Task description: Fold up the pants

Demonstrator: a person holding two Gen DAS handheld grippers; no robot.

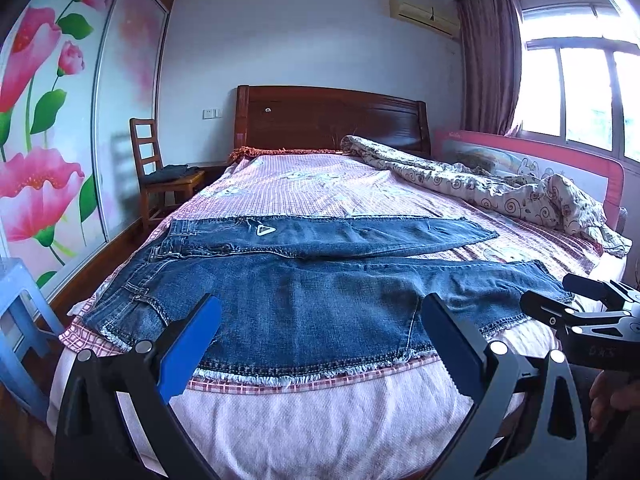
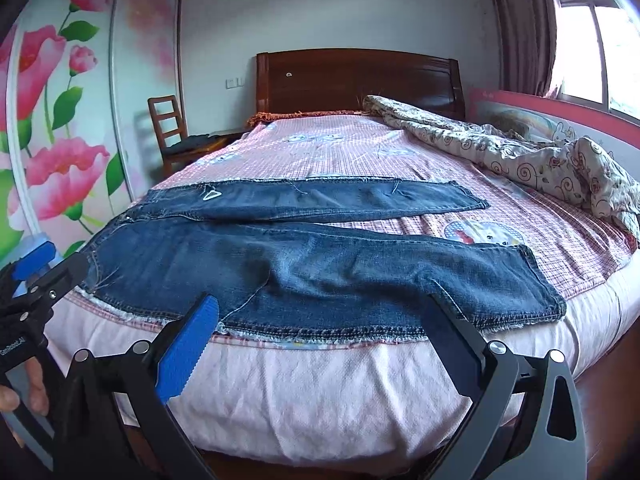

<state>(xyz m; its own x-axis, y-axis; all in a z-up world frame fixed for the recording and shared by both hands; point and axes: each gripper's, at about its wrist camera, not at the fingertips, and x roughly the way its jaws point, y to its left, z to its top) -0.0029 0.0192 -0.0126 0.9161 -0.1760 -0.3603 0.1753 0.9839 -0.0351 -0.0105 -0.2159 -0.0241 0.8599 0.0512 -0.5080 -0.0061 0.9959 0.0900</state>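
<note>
Dark blue jeans point(image 1: 304, 284) lie flat across the foot of the bed, waist to the left, both legs running right and spread a little apart. The right wrist view shows the same jeans point(image 2: 320, 268), with the near leg's hem at the right. My left gripper point(image 1: 320, 328) hovers open just before the near edge of the jeans, nothing between its blue pads point(image 1: 192, 344). My right gripper point(image 2: 320, 332) is open too, over the near leg's lower edge, holding nothing. Each gripper appears at the side of the other's view, with a hand behind it.
The bed point(image 1: 328, 184) has a pink checked sheet and a wooden headboard point(image 1: 332, 120). A crumpled patterned quilt point(image 1: 500, 188) lies along its right side by a pink rail. A wooden chair point(image 1: 160, 168) and a blue stool point(image 1: 20, 312) stand left, by a flowered wardrobe.
</note>
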